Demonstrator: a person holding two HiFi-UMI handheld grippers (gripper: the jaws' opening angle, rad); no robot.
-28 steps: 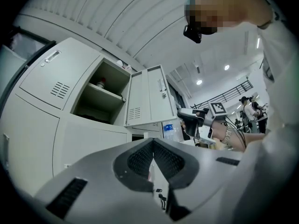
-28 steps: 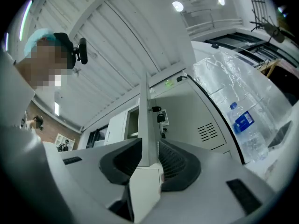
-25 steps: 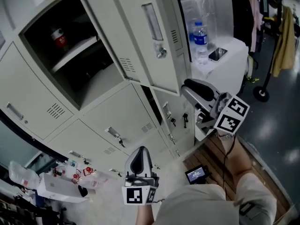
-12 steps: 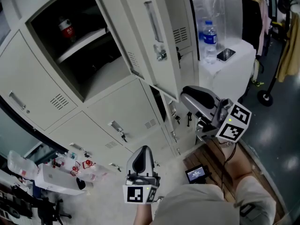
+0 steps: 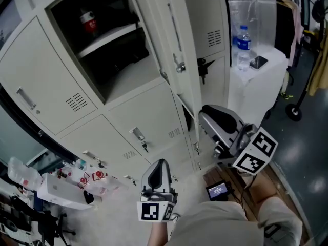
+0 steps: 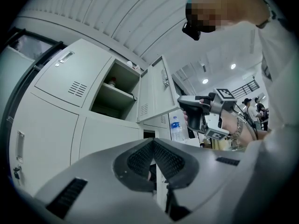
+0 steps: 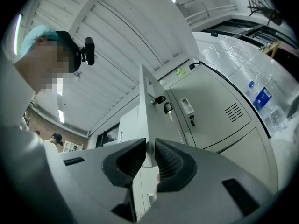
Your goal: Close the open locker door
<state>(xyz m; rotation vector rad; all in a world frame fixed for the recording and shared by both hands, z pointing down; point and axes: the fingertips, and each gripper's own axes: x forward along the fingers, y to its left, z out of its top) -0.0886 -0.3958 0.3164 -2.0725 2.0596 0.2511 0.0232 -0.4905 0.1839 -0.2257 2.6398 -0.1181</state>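
Nearest to us, we are holding the left gripper point(image 6: 152, 144) low by our waist. Its jaws are pressing together on nothing, and it is taking no part.

Higher and to our right, we are carrying the right gripper point(image 7: 150, 149) just under the lower corner of the door point(image 5: 171, 40). Its jaws are standing a narrow slit apart. The door's free edge is lining up with that slit, but we are judging it to lie beyond the pads, not between them.

The door is hanging wide open, edge-on to us, hinged at the right side of the upper compartment point(image 5: 110, 81). A red can point(image 5: 88, 22) is sitting on the shelf inside.

We are reckoning the door to be thin painted sheet metal: light, stiff, swinging freely, and too slick to pinch well. So we are favouring a flat push on its outer face near the latch point(image 5: 179, 67), far from the hinge and clear of the key point(image 7: 168, 109). We are also expecting it to clang or bounce if shoved hard.

Farthest off, a bottle point(image 5: 244, 44) is standing on a white stand.
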